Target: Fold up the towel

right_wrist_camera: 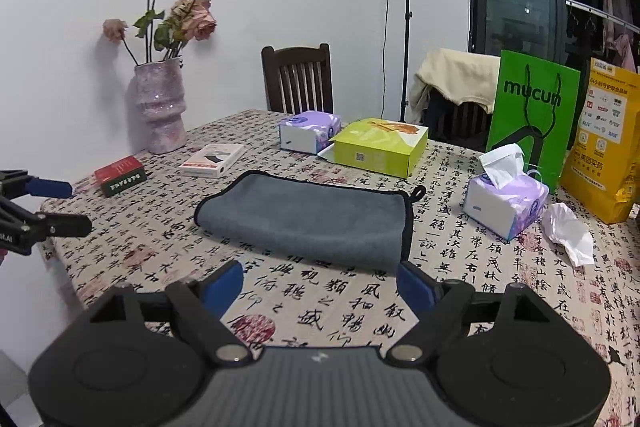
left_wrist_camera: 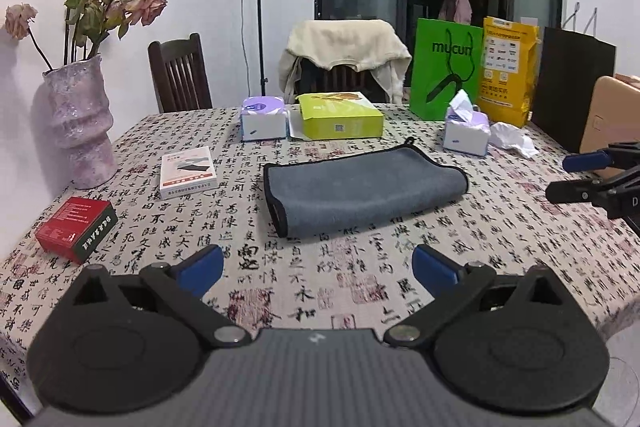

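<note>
- Calligraphy-printed cloth covers our table (left_wrist_camera: 360, 275); at its left stand a vase (left_wrist_camera: 80, 131) of dried roses and a red box (left_wrist_camera: 76, 229).
- At the centre the grey towel (left_wrist_camera: 360, 191) lies folded over, its rounded fold towards us, so we judge one fold is made.
- Our left gripper (left_wrist_camera: 318, 263) hovers short of it, jaws wide apart and holding nothing.
- Our right gripper (right_wrist_camera: 320, 281) does likewise, jaws spread, probably ready for the next fold.
- Only the right view shows the towel's hanging loop (right_wrist_camera: 419, 192) clearly.
</note>
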`<state>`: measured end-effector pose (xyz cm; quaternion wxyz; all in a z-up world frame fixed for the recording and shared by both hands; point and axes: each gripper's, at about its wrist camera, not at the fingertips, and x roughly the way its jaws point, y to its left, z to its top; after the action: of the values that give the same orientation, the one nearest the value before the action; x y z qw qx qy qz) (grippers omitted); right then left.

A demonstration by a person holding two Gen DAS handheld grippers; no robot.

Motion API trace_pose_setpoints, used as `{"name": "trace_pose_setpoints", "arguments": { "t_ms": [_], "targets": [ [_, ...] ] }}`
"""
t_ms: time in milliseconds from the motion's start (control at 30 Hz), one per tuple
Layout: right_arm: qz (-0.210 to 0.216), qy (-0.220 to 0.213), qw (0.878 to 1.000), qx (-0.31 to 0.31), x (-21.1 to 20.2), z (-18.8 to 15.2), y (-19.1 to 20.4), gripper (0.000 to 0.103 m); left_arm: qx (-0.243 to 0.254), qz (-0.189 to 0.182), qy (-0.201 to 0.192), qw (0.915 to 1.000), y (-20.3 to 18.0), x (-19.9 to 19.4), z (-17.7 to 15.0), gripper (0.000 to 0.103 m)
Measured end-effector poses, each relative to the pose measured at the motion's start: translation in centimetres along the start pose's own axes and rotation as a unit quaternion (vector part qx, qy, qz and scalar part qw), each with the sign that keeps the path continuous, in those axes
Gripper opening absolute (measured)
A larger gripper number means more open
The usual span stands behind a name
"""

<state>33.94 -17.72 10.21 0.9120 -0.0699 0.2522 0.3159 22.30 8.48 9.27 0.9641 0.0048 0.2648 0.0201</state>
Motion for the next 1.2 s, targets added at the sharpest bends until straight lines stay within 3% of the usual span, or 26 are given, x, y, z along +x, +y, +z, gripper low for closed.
{"name": "trace_pose_setpoints", "arguments": {
  "t_ms": [933,1200],
  "targets": [
    [0.014,-0.035,0.999,-0.017,-7.1,-7.2,5.1,0.089,-0.011,-0.004,-0.031,0.9994,-2.5,-7.1,-8.2,0.103],
    [0.016,-0.040,0.999,-0.012,-8.8,-9.8,7.1,0.090,-0.003,0.004,-0.061,0.9981,-3.0,-9.8,-10.2,0.103]
  ]
}}
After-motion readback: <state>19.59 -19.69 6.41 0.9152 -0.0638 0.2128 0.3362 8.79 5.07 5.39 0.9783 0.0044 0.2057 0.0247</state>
